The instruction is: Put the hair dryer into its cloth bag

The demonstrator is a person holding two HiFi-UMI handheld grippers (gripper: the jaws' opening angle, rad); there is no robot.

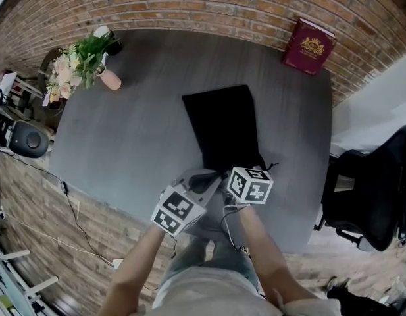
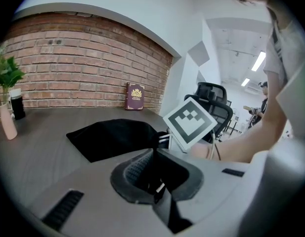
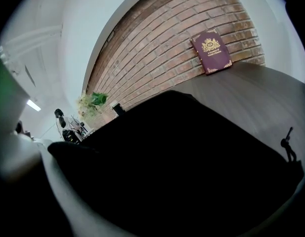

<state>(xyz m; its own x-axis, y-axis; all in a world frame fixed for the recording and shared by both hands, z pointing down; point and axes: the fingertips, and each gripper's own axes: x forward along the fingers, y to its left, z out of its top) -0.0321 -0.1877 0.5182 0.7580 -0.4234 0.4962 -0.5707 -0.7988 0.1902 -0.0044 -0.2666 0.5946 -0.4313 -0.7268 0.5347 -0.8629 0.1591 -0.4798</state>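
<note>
grey hair dryer (image 1: 204,182) is at the near edge of the worktop (image 1: 143,130), its nose at the mouth of the black cloth bag (image 1: 222,127). left tongs (image 1: 195,191) are clamped on the dryer. right tongs (image 1: 234,173) are smothered in cloth; i cannot tell if they grip. pushed now, the bag may bunch and slide away, its mouth collapsing.

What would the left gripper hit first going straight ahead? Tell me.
Probably the bag: its near end lies almost dead ahead. A marker cube sits just right of that line and could come first; depth is unclear.
</note>
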